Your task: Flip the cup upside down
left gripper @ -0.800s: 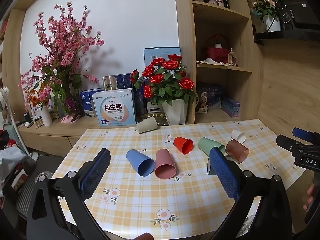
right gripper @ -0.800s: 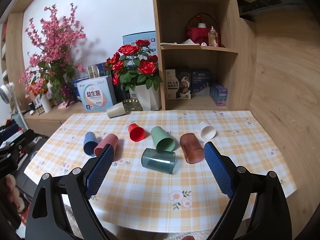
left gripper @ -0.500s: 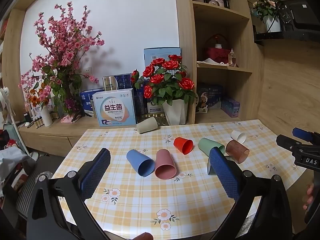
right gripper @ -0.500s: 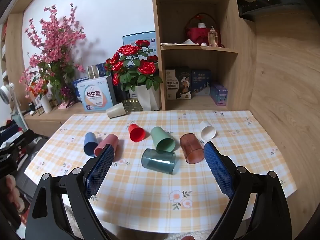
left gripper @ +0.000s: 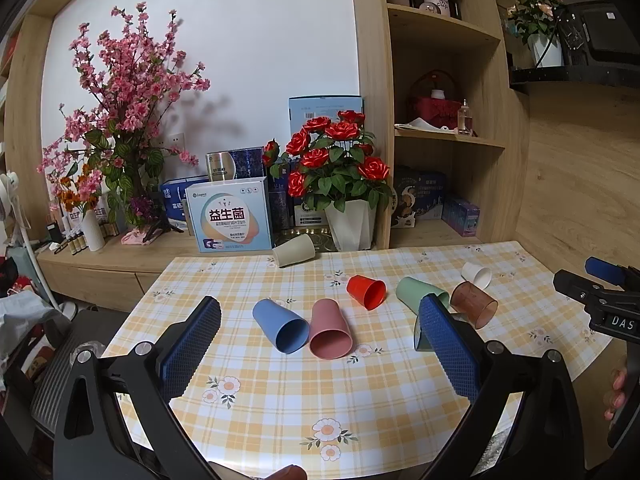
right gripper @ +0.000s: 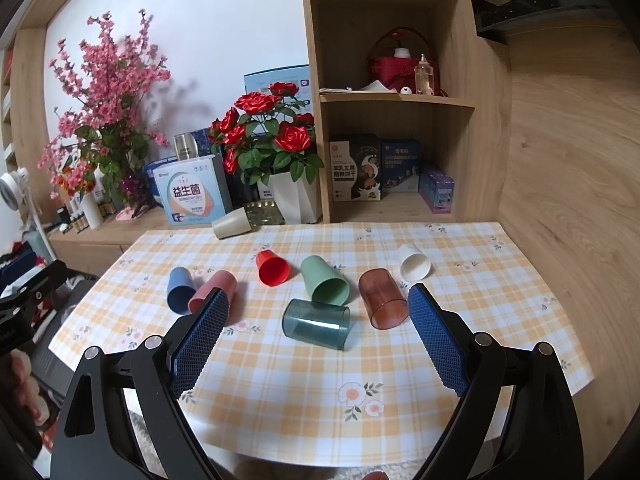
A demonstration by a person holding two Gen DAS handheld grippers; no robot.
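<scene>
Several cups lie on their sides on the checked tablecloth [left gripper: 280,396]: blue cup [left gripper: 281,325], pink cup [left gripper: 330,335], red cup [left gripper: 366,291], green cup [left gripper: 418,293], brown clear cup [left gripper: 474,305], white cup [left gripper: 477,275], beige cup [left gripper: 294,250]. In the right wrist view a teal clear cup [right gripper: 317,323] lies nearest, with the brown clear cup [right gripper: 381,299] and green cup [right gripper: 324,285] behind it. My left gripper [left gripper: 318,334] is open above the near table edge. My right gripper [right gripper: 318,330] is open, in front of the teal cup.
A white pot of red roses [left gripper: 351,227], a blue and white box [left gripper: 230,220] and a pink blossom vase [left gripper: 94,230] stand on the low cabinet behind the table. A wooden shelf unit [right gripper: 394,92] rises at the back right. A wooden wall [right gripper: 568,160] lies to the right.
</scene>
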